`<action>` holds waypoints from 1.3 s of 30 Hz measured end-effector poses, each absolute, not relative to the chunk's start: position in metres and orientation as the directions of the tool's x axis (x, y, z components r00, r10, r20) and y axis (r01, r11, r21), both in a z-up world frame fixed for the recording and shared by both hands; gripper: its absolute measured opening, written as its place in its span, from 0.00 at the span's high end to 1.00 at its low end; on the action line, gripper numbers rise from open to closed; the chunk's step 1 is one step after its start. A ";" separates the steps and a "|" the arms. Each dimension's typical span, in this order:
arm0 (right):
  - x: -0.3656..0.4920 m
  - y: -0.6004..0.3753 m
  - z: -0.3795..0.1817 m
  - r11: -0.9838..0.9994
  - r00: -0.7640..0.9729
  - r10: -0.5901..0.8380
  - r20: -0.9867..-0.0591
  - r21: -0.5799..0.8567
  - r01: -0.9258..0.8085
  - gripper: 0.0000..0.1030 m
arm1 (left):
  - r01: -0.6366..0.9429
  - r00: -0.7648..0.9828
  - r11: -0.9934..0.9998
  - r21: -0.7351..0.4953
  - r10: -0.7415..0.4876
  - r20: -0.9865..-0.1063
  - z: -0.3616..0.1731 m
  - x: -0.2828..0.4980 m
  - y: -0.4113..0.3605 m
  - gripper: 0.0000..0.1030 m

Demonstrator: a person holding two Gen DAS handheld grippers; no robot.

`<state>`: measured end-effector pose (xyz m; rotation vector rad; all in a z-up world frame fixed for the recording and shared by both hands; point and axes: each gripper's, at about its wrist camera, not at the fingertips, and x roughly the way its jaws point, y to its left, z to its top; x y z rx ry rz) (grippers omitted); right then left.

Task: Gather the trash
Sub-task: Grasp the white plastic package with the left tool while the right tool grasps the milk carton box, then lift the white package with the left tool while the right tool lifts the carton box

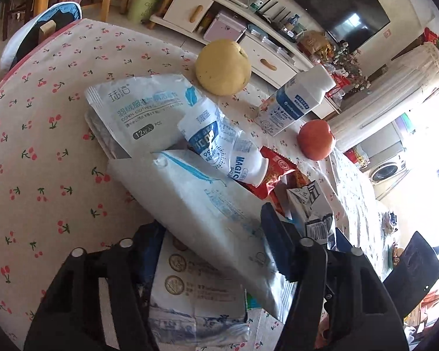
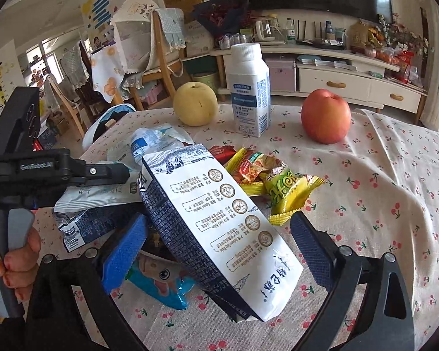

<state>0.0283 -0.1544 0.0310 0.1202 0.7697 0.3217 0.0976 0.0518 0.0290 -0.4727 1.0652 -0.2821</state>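
On a round table (image 2: 380, 175) spread with a cherry-print cloth, litter lies heaped: from left, one white wipes pouch (image 1: 137, 108) marked "12" and "DOWN", one crushed bottle (image 1: 219, 143) reading "MAGIC", two flattened milk cartons, the upper one (image 2: 219, 228), one blue fish wrapper (image 2: 161, 280) and several red and yellow snack wrappers (image 2: 266, 175). Behind stand one pear (image 2: 194, 103), one upright white bottle (image 2: 250, 90) and one apple (image 2: 326, 115). The left gripper (image 1: 207, 251) straddles a white pouch; whether it grips cannot be told. The right gripper (image 2: 219, 239) spreads wide around the carton. A television cabinet lines the far wall.
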 end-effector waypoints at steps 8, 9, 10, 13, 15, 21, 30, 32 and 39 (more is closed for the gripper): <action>0.018 -0.152 0.039 0.937 0.662 0.348 -0.664 0.218 -0.273 0.42 | -0.020 0.494 0.835 -0.550 -0.470 -0.731 0.031 0.084 0.072 0.72; 0.016 -0.150 0.040 0.938 0.663 0.344 -0.665 0.209 -0.277 0.43 | -0.020 0.495 0.832 -0.555 -0.474 -0.728 0.032 0.081 0.075 0.73; 0.014 -0.148 0.041 0.939 0.666 0.338 -0.665 0.196 -0.281 0.46 | -0.018 0.496 0.828 -0.561 -0.480 -0.724 0.033 0.077 0.078 0.74; 0.008 -0.142 0.043 0.945 0.673 0.316 -0.668 0.157 -0.287 0.50 | -0.007 0.507 0.824 -0.566 -0.485 -0.712 0.039 0.063 0.089 0.78; 0.005 -0.138 0.044 0.947 0.675 0.306 -0.671 0.144 -0.287 0.51 | 0.002 0.514 0.821 -0.572 -0.491 -0.703 0.043 0.053 0.095 0.79; -0.009 -0.136 0.052 0.955 0.701 0.285 -0.654 0.128 -0.268 0.76 | 0.030 0.554 0.826 -0.563 -0.483 -0.678 0.058 0.016 0.111 0.84; -0.019 -0.147 0.051 0.967 0.705 0.251 -0.663 0.139 -0.214 0.90 | 0.090 0.617 0.849 -0.521 -0.459 -0.640 0.069 -0.023 0.122 0.87; -0.018 -0.146 0.051 0.969 0.716 0.244 -0.655 0.127 -0.214 0.22 | 0.104 0.612 0.848 -0.520 -0.467 -0.639 0.065 -0.024 0.125 0.87; 0.012 -0.138 0.038 0.972 0.707 0.201 -0.678 0.047 -0.231 0.09 | 0.132 0.593 0.825 -0.549 -0.510 -0.624 0.053 -0.017 0.139 0.88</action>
